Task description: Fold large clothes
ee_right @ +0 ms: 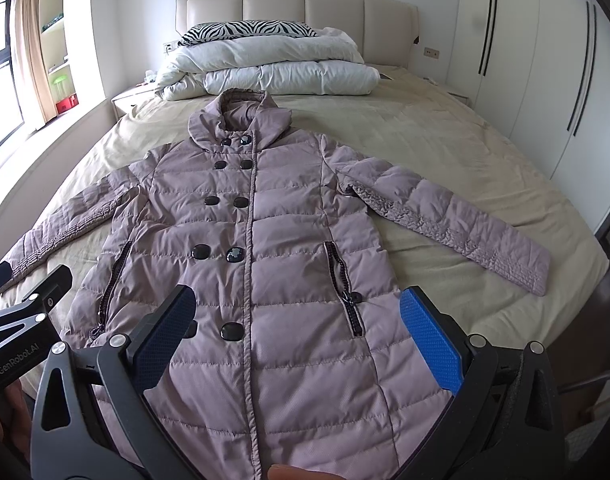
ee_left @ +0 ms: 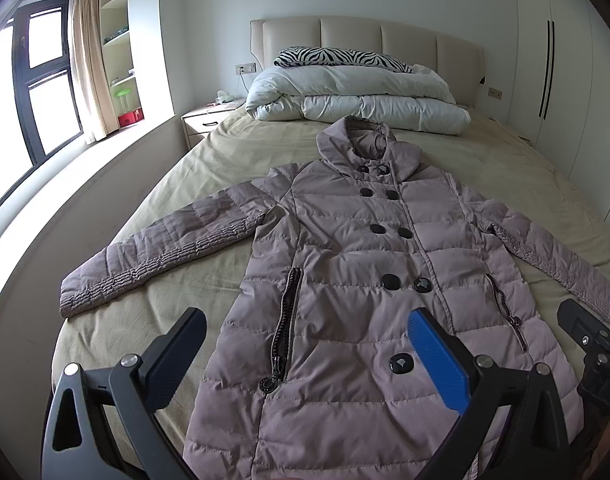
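A long mauve quilted coat (ee_left: 345, 264) lies flat and face up on the bed, hood toward the headboard, both sleeves spread out to the sides. It also shows in the right wrist view (ee_right: 265, 240). My left gripper (ee_left: 305, 344) is open and empty, held above the coat's lower left part. My right gripper (ee_right: 297, 320) is open and empty, held above the coat's lower right part. Each gripper shows at the edge of the other's view, the right one (ee_left: 585, 320) and the left one (ee_right: 37, 292).
The bed has a beige sheet (ee_left: 193, 168). A folded white duvet (ee_left: 357, 100) with a zebra pillow (ee_left: 345, 58) lies by the headboard. A nightstand (ee_left: 207, 118) and a window ledge stand to the left, white wardrobes (ee_right: 545, 60) to the right.
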